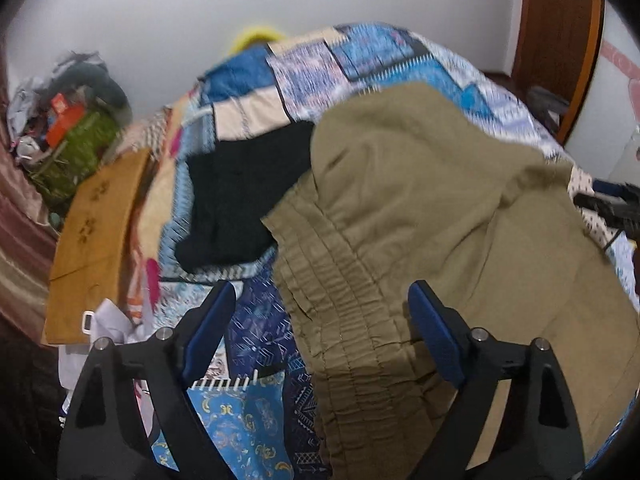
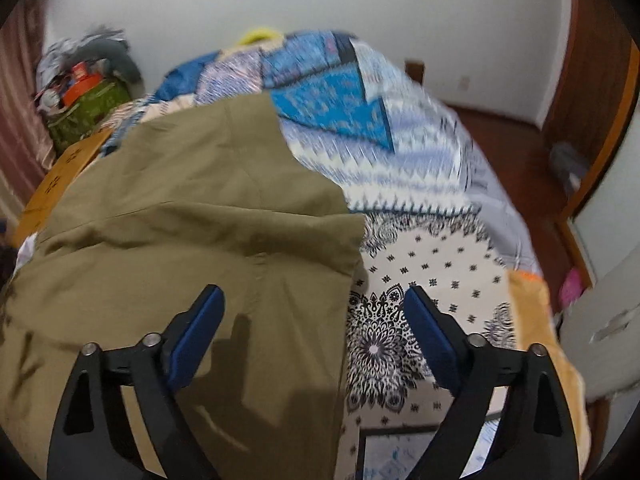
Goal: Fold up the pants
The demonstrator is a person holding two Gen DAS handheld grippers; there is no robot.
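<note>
Olive-green pants (image 1: 432,216) lie spread on a patchwork quilt (image 1: 304,76) on a bed. Their gathered elastic waistband (image 1: 340,320) runs down the middle of the left wrist view. My left gripper (image 1: 322,300) is open above the waistband, one blue pad on each side of its edge, holding nothing. In the right wrist view the pants (image 2: 180,216) fill the left half, with their right edge between the fingers. My right gripper (image 2: 314,300) is open and empty above that edge and the quilt (image 2: 420,272).
A folded black garment (image 1: 240,196) lies on the quilt left of the pants. A mustard cloth (image 1: 96,236) lies at the bed's left edge. A cluttered pile with a green bag (image 1: 76,140) stands by the wall. A wooden floor (image 2: 520,152) and door are on the right.
</note>
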